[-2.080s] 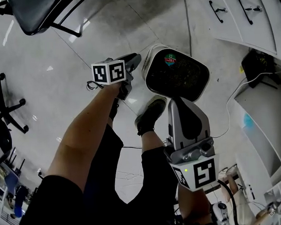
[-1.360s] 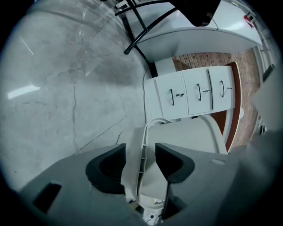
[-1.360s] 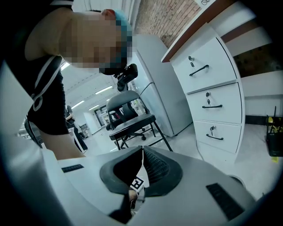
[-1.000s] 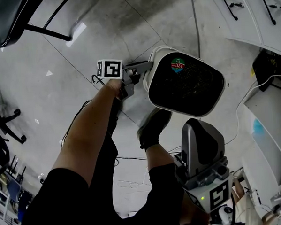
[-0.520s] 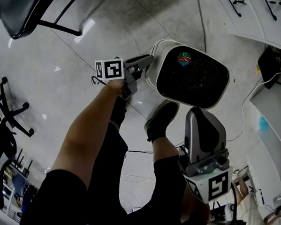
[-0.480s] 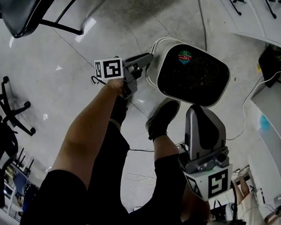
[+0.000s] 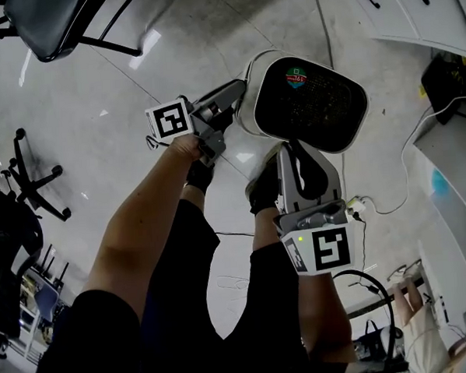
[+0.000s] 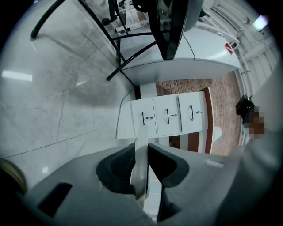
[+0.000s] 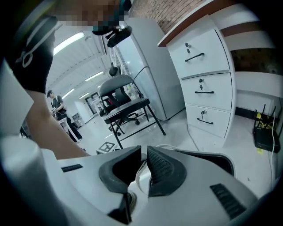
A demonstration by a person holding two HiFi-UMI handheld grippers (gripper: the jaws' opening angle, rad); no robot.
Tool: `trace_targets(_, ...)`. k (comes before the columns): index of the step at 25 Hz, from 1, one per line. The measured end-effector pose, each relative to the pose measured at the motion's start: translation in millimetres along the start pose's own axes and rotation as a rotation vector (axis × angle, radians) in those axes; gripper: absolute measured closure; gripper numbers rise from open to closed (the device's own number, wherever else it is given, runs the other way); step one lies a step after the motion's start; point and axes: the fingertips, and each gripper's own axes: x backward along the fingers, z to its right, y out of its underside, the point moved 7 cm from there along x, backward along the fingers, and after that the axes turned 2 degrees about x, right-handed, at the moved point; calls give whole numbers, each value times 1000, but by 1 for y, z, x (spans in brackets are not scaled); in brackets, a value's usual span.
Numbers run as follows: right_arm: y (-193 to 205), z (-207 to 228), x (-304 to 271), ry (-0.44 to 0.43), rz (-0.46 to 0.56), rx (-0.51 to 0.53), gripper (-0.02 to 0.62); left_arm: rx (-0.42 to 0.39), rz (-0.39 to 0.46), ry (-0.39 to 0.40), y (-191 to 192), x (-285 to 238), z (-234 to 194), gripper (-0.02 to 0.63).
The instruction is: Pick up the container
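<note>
The container (image 7: 314, 99) is a white tub with a dark inside and a small red and green label, held off the floor and tilted toward me. My left gripper (image 7: 239, 86) has the tub's left rim (image 8: 141, 132) between its jaws, which are closing, with the pads against it. My right gripper (image 7: 293, 149) reaches up to the tub's near rim. In the right gripper view my right gripper (image 9: 143, 154) is shut with a thin white edge of the rim (image 9: 140, 171) pinched between the pads.
A black office chair (image 7: 61, 23) stands at the upper left and another chair (image 7: 29, 169) at the left edge. White drawer cabinets (image 7: 418, 8) fill the upper right. Cables (image 7: 359, 206) lie on the pale floor. The person's shoes (image 7: 260, 190) are below the tub.
My right gripper has moved up from below the tub to its near rim. My left gripper's jaws have narrowed on the left rim. The tub has shifted slightly up and left.
</note>
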Motion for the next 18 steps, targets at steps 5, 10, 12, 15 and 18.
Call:
trace_targets(5,10,4,-16,-2,-48,27,584,-8,6,31,4,-1,21,508)
trace_targets(10,15,9,-30,2,-74,-4,584,-31,-55,88,8,-8,45,508)
trace_targets(12,16,10,-33,1,-84,-23,583,-40,-100,125,12,-14,57,508)
trace_targets(15,14,14,-31,-24,-69,-64,536,-91,-181,164,19,-28,76,503)
trace_targets(18,13,20,-24,-27,-64,-79,495,-107,-244,199,25,-42,91,497)
